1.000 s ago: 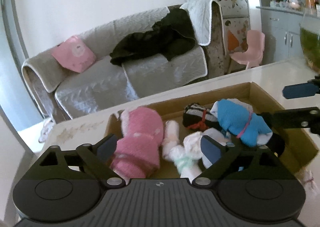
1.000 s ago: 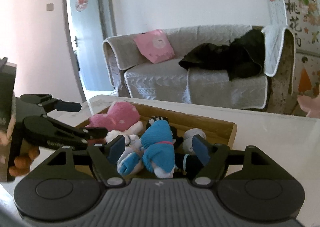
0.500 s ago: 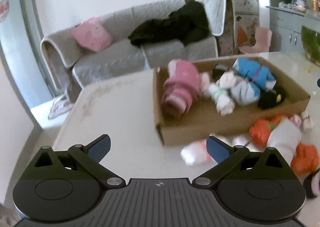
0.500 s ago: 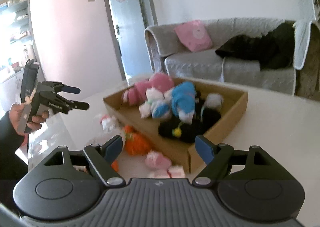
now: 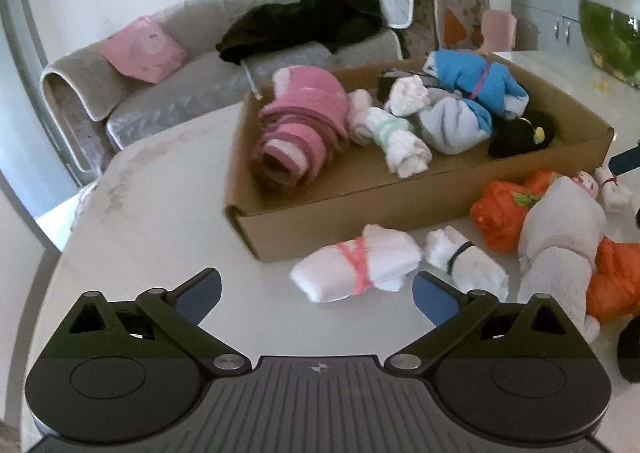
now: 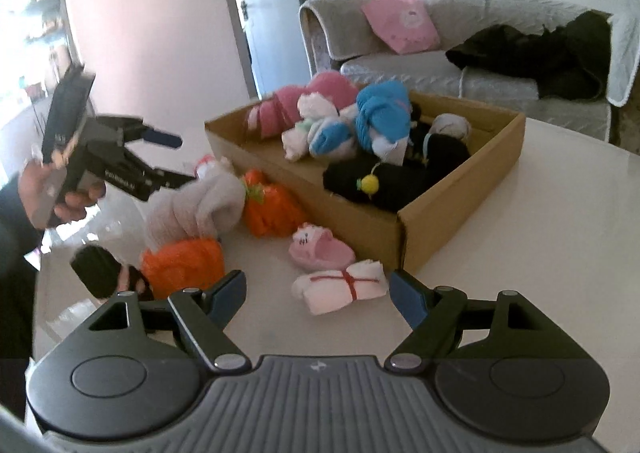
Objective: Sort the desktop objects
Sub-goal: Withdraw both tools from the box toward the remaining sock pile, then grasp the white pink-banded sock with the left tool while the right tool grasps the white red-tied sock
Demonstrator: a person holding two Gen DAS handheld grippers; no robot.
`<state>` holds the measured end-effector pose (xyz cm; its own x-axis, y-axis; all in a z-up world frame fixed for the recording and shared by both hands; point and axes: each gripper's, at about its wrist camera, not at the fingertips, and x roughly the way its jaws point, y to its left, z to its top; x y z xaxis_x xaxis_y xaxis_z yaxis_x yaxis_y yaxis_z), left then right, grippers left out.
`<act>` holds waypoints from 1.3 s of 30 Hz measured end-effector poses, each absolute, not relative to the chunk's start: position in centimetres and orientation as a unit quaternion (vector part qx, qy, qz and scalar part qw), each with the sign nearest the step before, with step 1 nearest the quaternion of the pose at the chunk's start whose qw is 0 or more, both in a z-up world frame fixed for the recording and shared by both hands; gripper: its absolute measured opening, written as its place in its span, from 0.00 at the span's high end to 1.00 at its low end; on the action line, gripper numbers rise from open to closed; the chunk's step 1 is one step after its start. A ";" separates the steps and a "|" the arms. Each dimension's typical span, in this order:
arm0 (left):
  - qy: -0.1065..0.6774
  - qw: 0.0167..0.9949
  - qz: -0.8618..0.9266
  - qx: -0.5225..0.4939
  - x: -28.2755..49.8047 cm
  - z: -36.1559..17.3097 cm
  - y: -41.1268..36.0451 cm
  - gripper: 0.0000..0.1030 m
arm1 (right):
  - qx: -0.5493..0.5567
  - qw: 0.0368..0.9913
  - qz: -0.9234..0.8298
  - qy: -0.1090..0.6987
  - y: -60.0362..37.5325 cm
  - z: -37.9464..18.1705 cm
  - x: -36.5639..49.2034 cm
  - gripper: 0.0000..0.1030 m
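A cardboard box (image 5: 360, 197) on the white table holds several rolled sock bundles: pink (image 5: 300, 133), blue (image 5: 476, 85), white, black. Loose bundles lie in front of it: a white roll with a pink band (image 5: 356, 267), a white roll with a black band (image 5: 464, 261), a grey-white roll (image 5: 560, 237), orange ones (image 5: 500, 209). My left gripper (image 5: 316, 295) is open and empty, just short of the pink-banded roll. My right gripper (image 6: 318, 295) is open and empty, near a white roll with a red band (image 6: 342, 285). The box also shows in the right wrist view (image 6: 424, 229).
A small pink bundle (image 6: 320, 249) and a black bundle (image 6: 98, 269) lie on the table. A fish bowl (image 5: 612, 25) stands at the table's far right. A grey sofa (image 5: 180, 65) is behind the table. The left gripper shows in the right wrist view (image 6: 168, 159).
Both grippers have pulled back from over the box and dropped low toward the loose rolls on the table in front of it. Both stayed open and empty.
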<state>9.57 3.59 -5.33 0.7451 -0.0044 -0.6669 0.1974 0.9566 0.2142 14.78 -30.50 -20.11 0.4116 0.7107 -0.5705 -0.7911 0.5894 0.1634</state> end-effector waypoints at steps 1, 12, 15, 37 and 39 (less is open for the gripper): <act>0.351 0.924 -0.053 0.140 9.7 -5.4 3.3 0.00 | -0.071 0.837 0.447 0.308 -30.2 -20.3 14.8 0.26; 0.355 0.927 -0.038 0.114 11.1 -6.2 3.1 0.00 | -0.088 0.840 0.445 0.299 -30.2 -20.4 14.8 0.26; 0.358 0.928 -0.038 0.100 11.3 -6.2 3.4 0.00 | -0.095 0.828 0.460 0.307 -29.8 -20.5 14.7 0.38; 0.354 0.932 -0.014 0.081 10.2 -6.3 3.1 0.01 | -0.118 0.821 0.472 0.300 -28.9 -20.3 13.4 0.36; 0.355 0.932 -0.019 0.075 10.1 -6.4 2.8 0.01 | -0.118 0.820 0.473 0.300 -28.9 -20.4 13.4 0.36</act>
